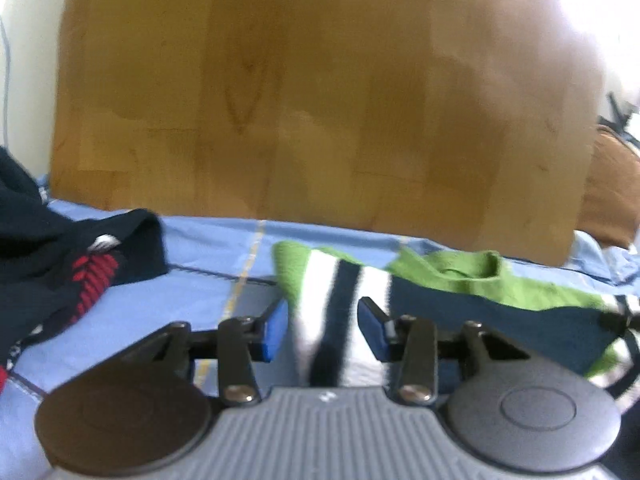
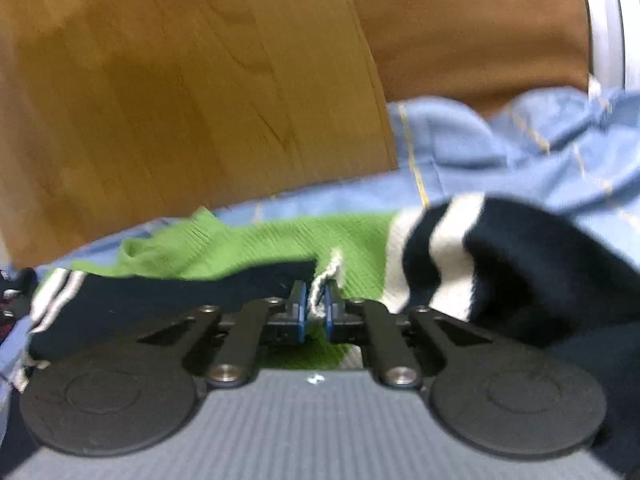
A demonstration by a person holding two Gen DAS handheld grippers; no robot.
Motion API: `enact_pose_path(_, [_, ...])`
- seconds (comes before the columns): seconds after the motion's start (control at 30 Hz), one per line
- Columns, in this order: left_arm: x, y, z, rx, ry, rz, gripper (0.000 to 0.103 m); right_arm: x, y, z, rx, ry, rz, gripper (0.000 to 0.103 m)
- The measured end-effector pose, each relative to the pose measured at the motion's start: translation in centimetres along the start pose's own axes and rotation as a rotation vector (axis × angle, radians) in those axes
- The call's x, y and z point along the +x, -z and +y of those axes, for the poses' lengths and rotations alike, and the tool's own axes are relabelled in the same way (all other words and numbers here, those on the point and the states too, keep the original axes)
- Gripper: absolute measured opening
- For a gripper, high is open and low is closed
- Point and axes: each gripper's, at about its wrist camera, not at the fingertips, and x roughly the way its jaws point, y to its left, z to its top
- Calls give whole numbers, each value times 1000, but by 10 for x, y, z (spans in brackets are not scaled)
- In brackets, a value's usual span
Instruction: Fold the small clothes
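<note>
A small green, navy and white striped garment (image 1: 460,276) lies on the light blue sheet (image 1: 200,248). In the left wrist view my left gripper (image 1: 322,312) hovers low over its white-and-navy striped end; the blue pads (image 1: 276,328) stand apart with that striped cloth between them, not pressed. In the right wrist view the same garment (image 2: 260,240) spreads ahead, with a navy striped part (image 2: 500,260) bunched up at the right. My right gripper (image 2: 318,296) is shut on a thin white edge of the garment, which sticks up between its pads.
A dark navy garment with a red pattern (image 1: 80,264) lies crumpled at the left. A tall wooden board (image 1: 320,100) stands right behind the sheet, seen too in the right wrist view as the wooden board (image 2: 160,100). A brown cushion (image 2: 460,28) sits at the right.
</note>
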Motion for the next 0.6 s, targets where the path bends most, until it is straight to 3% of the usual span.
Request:
enact_pose_path(0.07, [-2, 4, -13, 35, 8, -25, 39, -14, -4, 6, -74, -16, -91, 11])
enact_pose_path(0.1, [-3, 7, -19, 58, 3, -27, 39, -10, -7, 5, -87, 4, -80, 12])
enact_pose_path(0.2, [18, 20, -28, 116, -37, 41, 39, 24, -4, -9, -88, 128, 122, 22])
enact_pose_path(0.23, [22, 18, -26, 104, -37, 80, 40, 24, -2, -17, -49, 166, 148, 21])
enact_pose_path(0.3, [21, 17, -18, 56, -29, 75, 40, -5, 1, -34, 57, 102, 84, 22])
enact_pose_path(0.4, [24, 17, -11, 18, -13, 88, 40, -58, 8, -49, 146, 71, 14, 27])
enact_pose_path(0.6, [4, 22, -16, 71, 55, -24, 43, -139, 55, -72, 296, 105, 38, 31])
